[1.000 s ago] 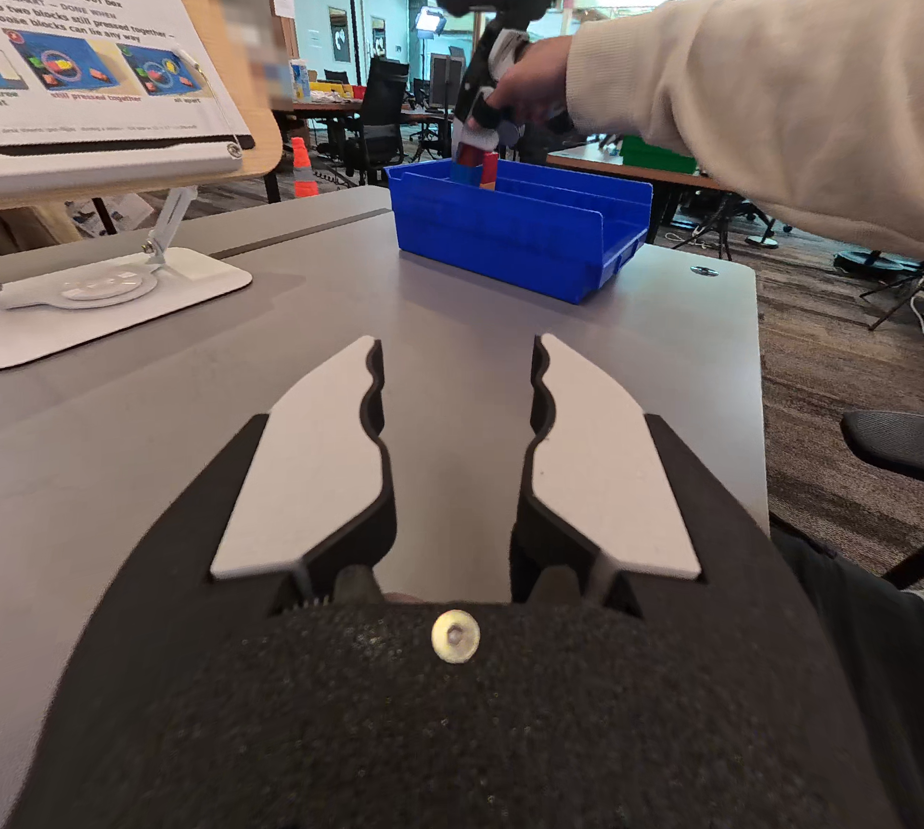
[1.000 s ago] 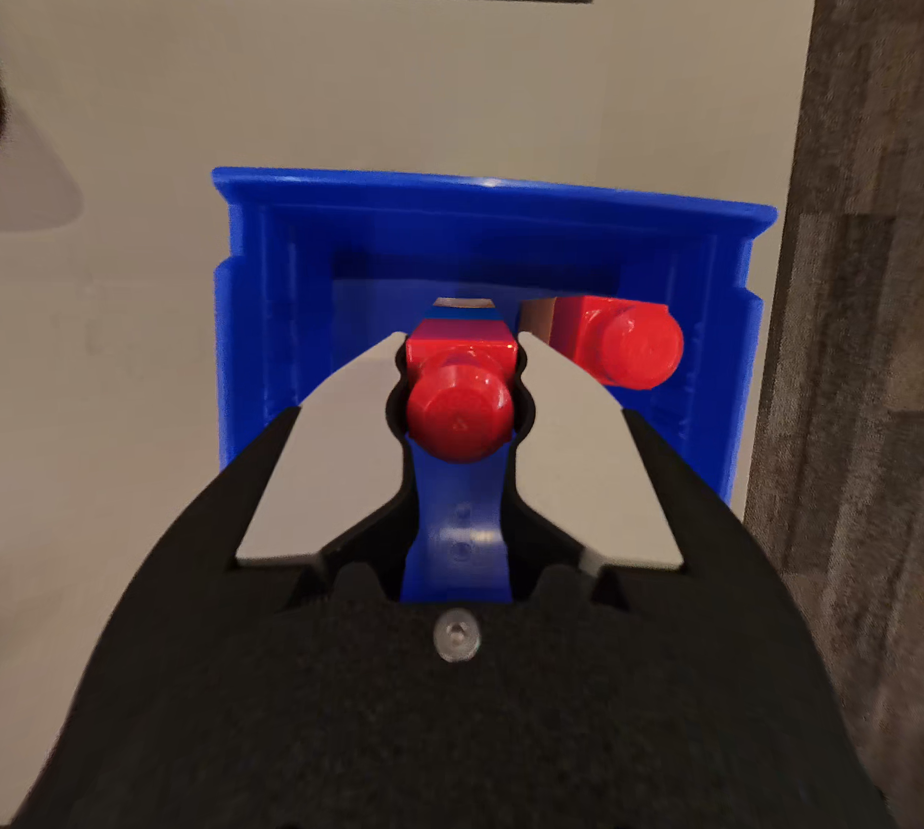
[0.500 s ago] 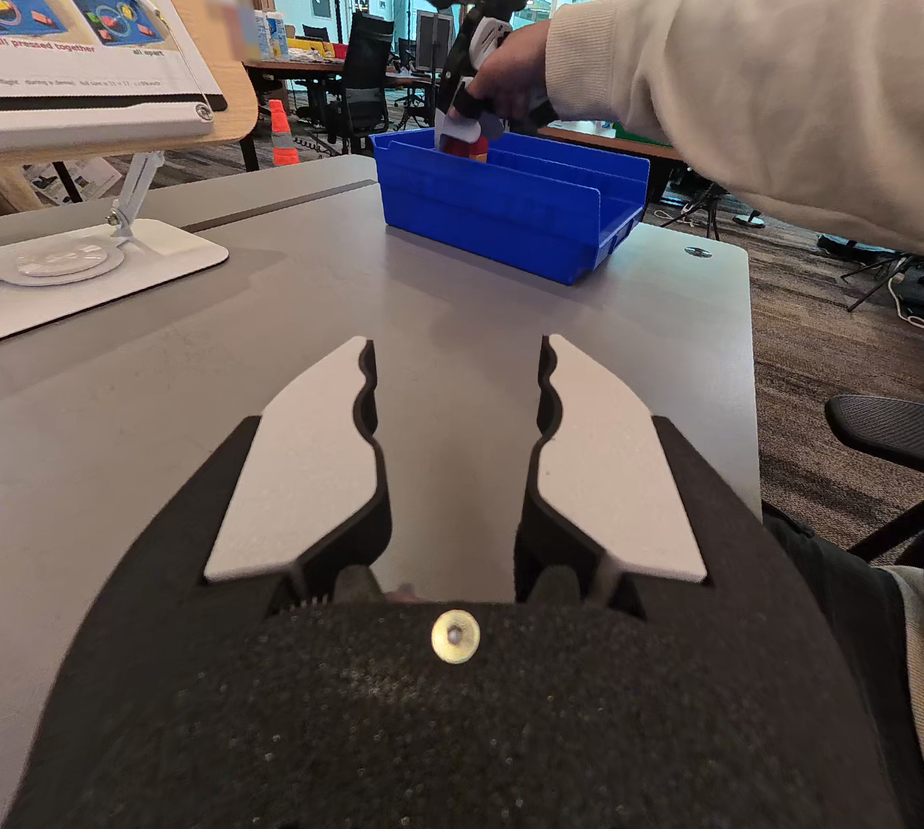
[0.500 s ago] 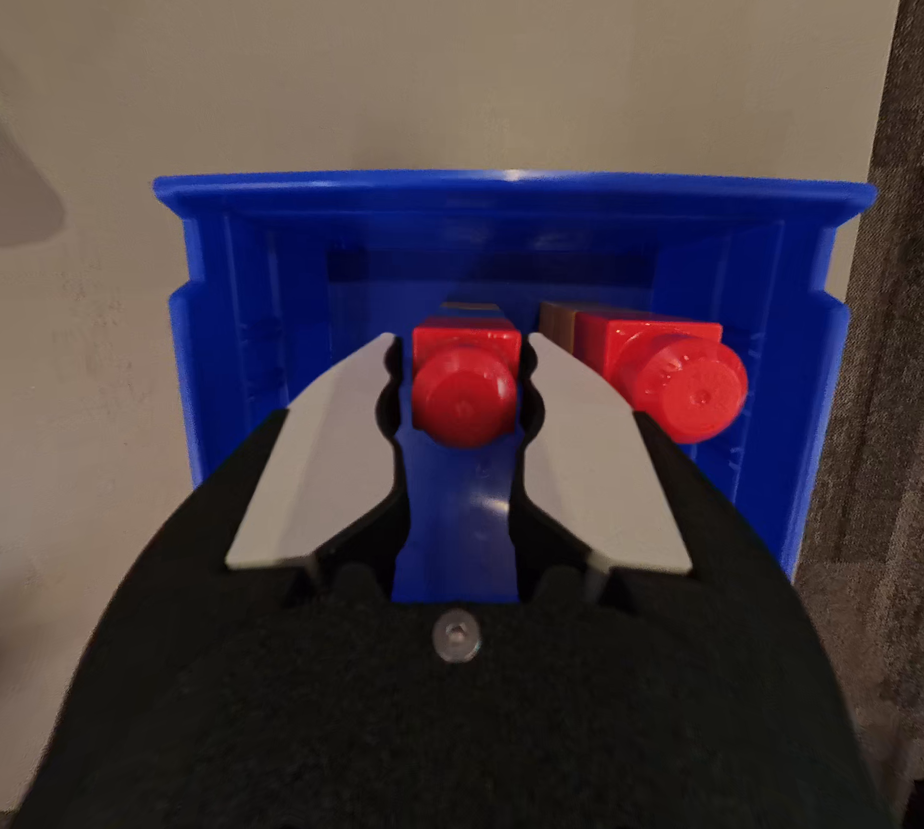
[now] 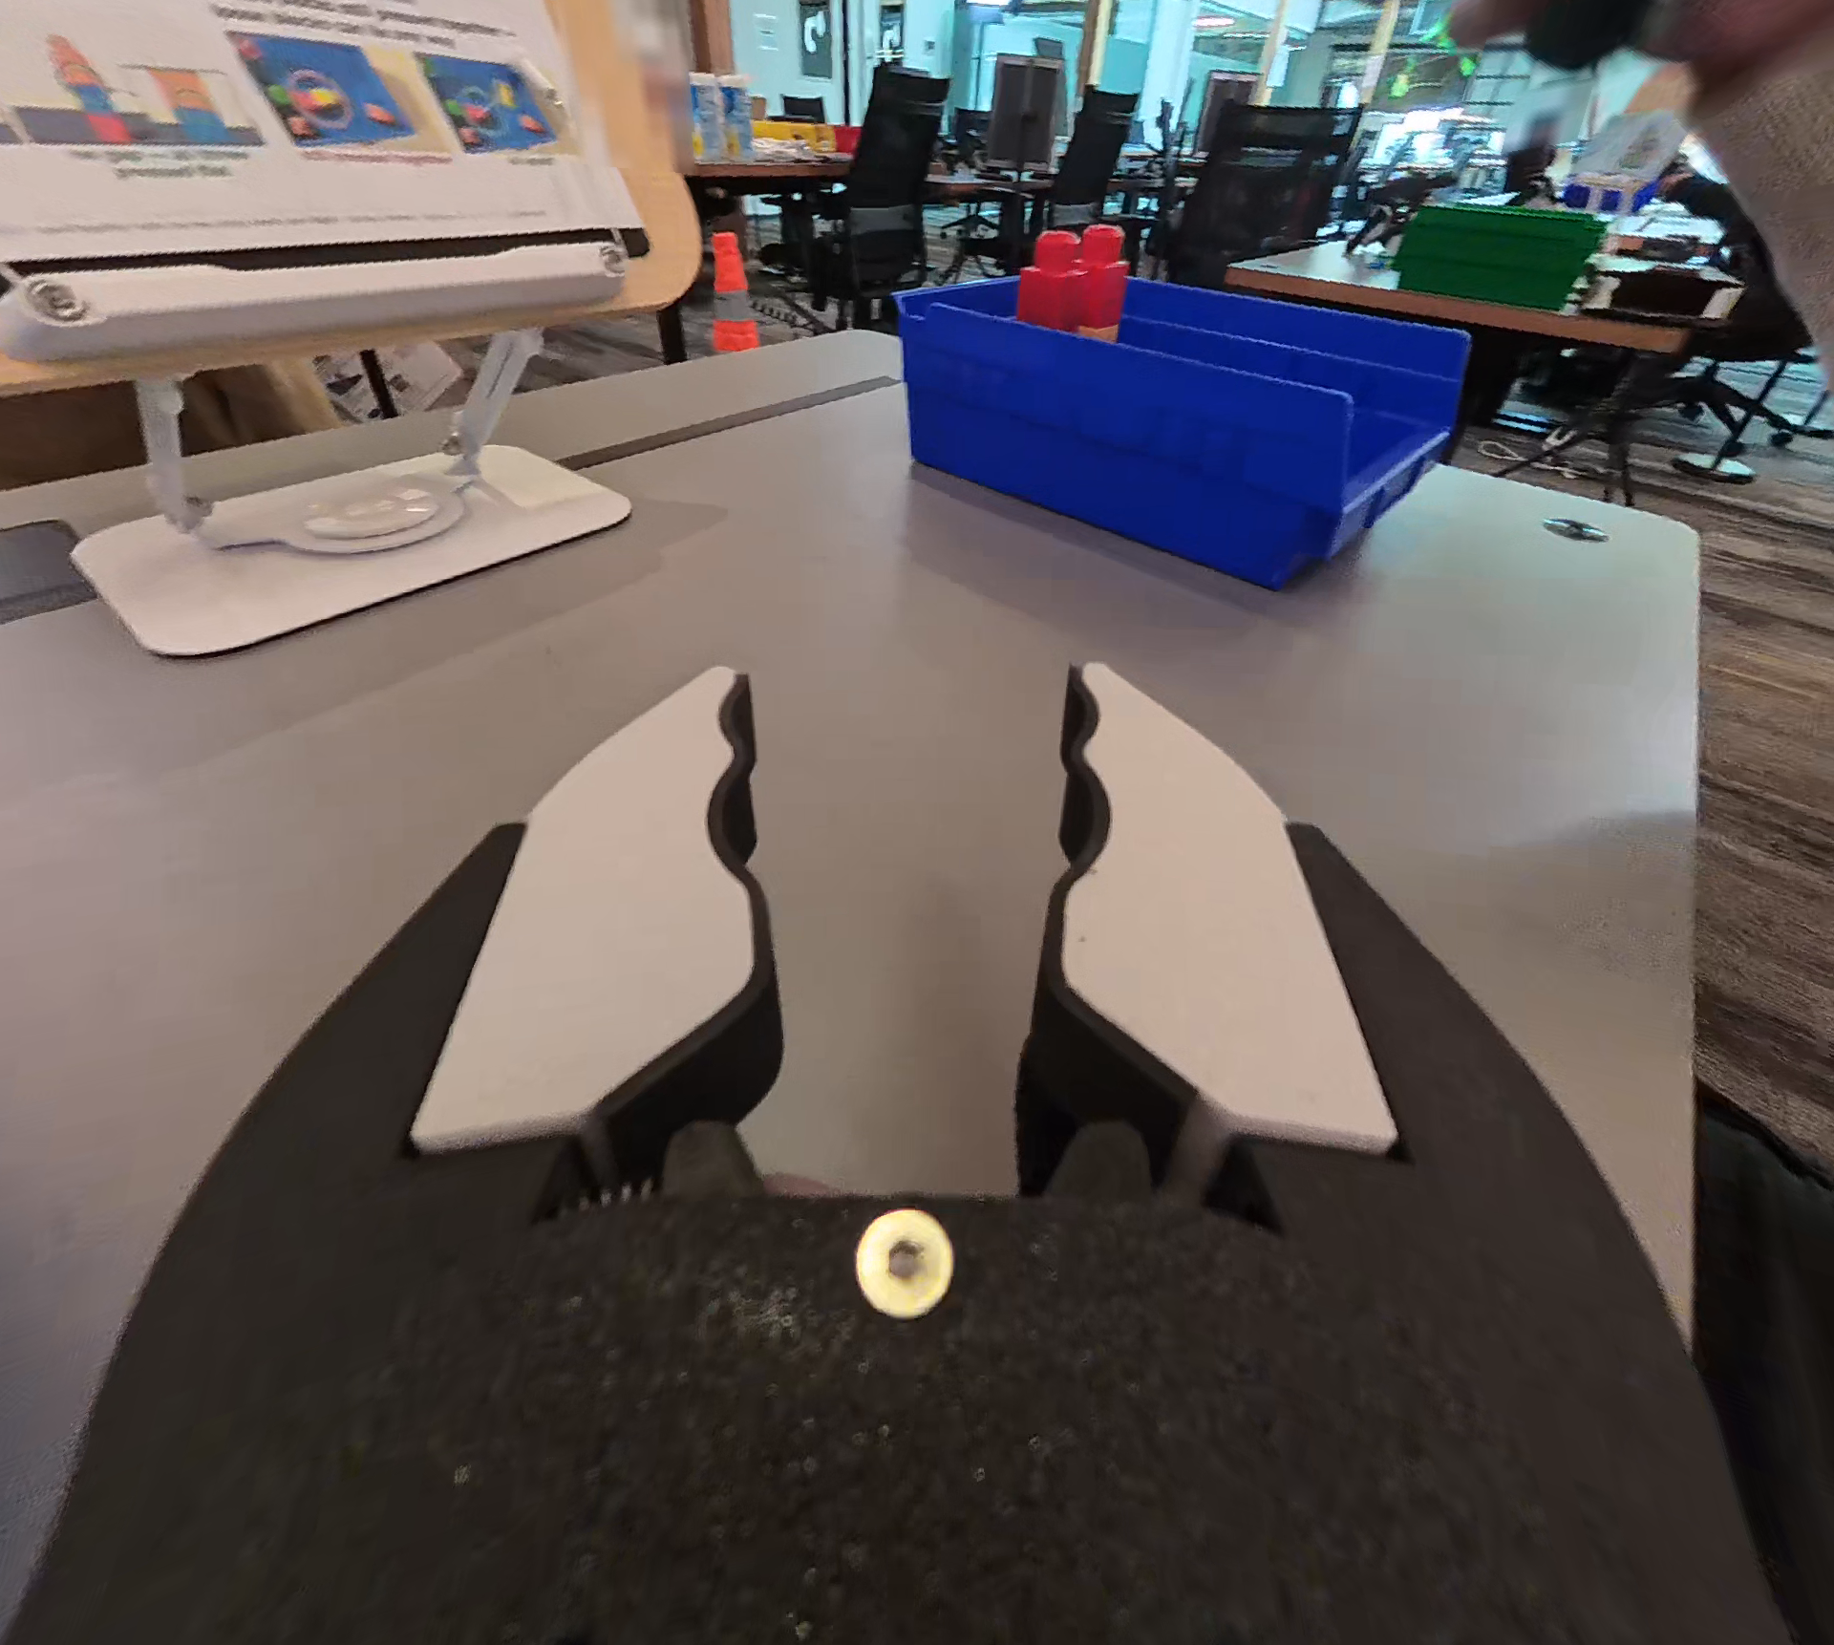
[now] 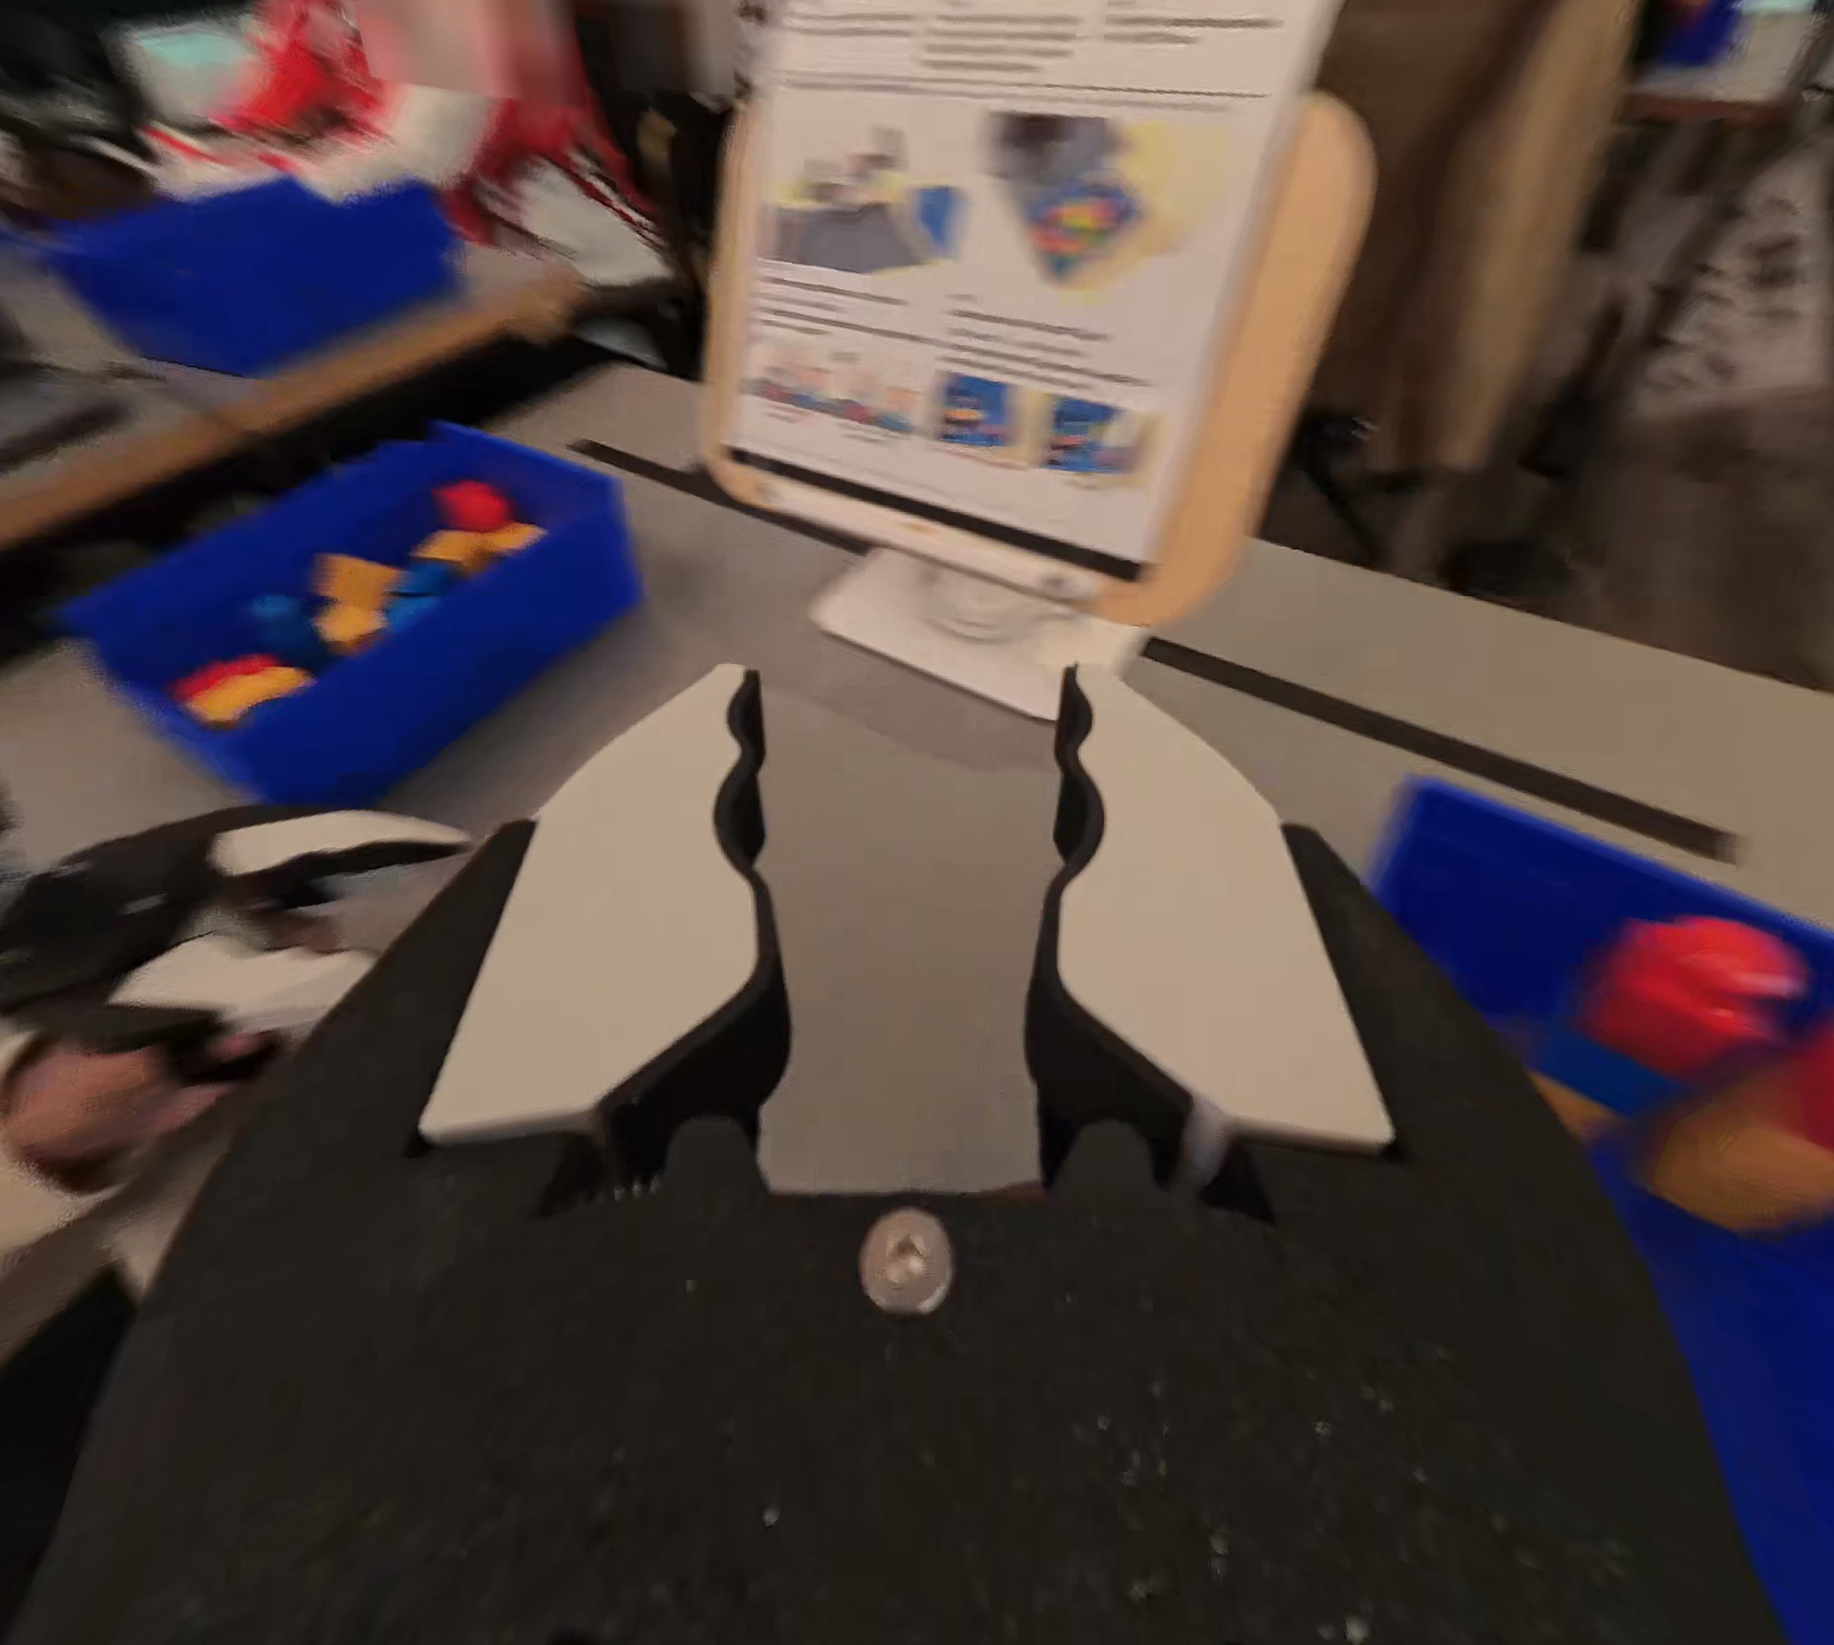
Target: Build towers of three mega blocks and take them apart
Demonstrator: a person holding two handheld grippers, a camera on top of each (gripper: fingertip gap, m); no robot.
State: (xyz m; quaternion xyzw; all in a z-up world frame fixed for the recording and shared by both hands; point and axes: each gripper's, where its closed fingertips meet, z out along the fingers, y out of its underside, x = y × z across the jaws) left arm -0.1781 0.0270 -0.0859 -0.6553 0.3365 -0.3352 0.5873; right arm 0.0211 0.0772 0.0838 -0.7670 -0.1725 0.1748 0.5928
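Both my claws are spread with nothing between the pads: the left gripper (image 5: 908, 684) hangs over bare grey table (image 5: 893, 565), and the right gripper (image 6: 908, 684) shows only tabletop in its gap, though that view is badly smeared. Ahead of the left claw and a little to its right sits a blue bin (image 5: 1171, 446), and two red-topped towers (image 5: 1072, 277) stand upright at its far end — the lower blocks are mostly hidden by the wall. From the right claw the same bin (image 6: 1548, 883) lies close on its right side with a blurred red and orange stack (image 6: 1707, 1002) in it, while a second blue bin (image 6: 377, 605) of loose blocks (image 6: 347, 595) in red, orange and blue sits ahead and to its left, beyond the other claw. Straight ahead stands an instruction sheet (image 6: 1022, 158) on a stand. I judge these blocks to be hollow, light, rigid plastic with smooth faces — not fragile, but liable to slip or twist. I would pinch one across its flat side walls, low on the body, not on the round stud, and grip each tower near a joint when pulling it apart.
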